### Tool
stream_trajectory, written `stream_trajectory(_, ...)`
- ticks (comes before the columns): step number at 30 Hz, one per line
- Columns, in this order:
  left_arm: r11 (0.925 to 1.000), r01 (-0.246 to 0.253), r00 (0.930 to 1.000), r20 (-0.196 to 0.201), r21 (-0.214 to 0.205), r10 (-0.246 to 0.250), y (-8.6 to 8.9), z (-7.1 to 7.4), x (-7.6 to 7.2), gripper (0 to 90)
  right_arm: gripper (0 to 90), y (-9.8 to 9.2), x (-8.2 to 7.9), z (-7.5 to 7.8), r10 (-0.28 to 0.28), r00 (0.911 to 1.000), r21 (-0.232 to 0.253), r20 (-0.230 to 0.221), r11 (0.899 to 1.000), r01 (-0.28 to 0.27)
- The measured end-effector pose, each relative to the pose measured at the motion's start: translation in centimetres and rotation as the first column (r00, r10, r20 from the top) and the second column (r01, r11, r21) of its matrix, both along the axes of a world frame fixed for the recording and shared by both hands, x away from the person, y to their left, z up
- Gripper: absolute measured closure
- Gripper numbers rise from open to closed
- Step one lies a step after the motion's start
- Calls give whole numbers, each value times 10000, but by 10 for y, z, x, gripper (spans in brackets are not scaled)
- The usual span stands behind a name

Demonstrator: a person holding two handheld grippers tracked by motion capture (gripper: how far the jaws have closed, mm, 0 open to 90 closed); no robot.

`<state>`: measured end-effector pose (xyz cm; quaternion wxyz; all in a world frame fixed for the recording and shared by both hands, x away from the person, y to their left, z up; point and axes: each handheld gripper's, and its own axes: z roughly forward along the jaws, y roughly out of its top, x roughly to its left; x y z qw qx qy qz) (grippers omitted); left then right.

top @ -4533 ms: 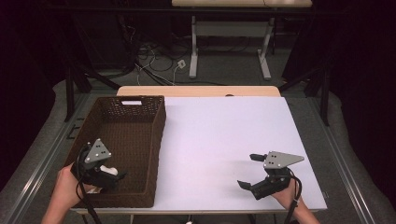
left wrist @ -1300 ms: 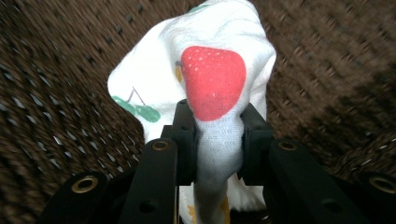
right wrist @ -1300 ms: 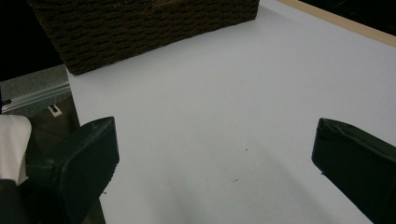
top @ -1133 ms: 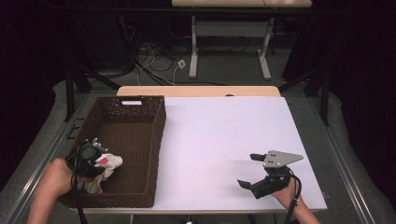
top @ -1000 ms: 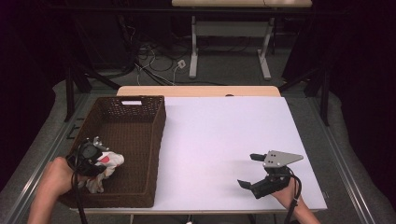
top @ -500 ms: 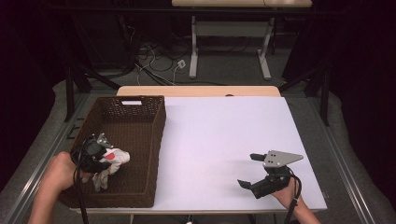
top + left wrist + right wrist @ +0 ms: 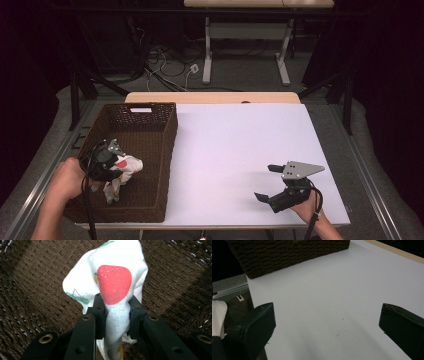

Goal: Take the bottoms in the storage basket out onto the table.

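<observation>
High view: white table [image 7: 235, 150], dark room; left gripper [image 7: 112, 162] pinches cloth [image 7: 122, 172], right gripper [image 7: 272, 182] gapes.

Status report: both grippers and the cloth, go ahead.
Left gripper shut on cloth, over the basket. Right gripper open, nothing in it, over the table. Nothing in the way.

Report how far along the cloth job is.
Done: the left gripper has shut on the strawberry-print cloth and holds it above the basket floor. In hand: lifting it. Left: apparently carrying it to the white table, where the right gripper waits open.
</observation>
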<state>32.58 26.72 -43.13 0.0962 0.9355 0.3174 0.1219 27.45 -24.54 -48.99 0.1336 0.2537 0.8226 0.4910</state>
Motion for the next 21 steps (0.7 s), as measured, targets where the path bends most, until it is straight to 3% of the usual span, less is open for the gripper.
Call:
stream_trajectory(16,9993,342,9994,81,133,-343,-6,12,9,737,4,0,1,0,46,10000,-72,-70,10000,-47)
stream_trajectory(21,9969,764,9968,222,202,-769,-8,18,11,737,4,0,1,-1,54,10000,-79,-70,10000,-54)
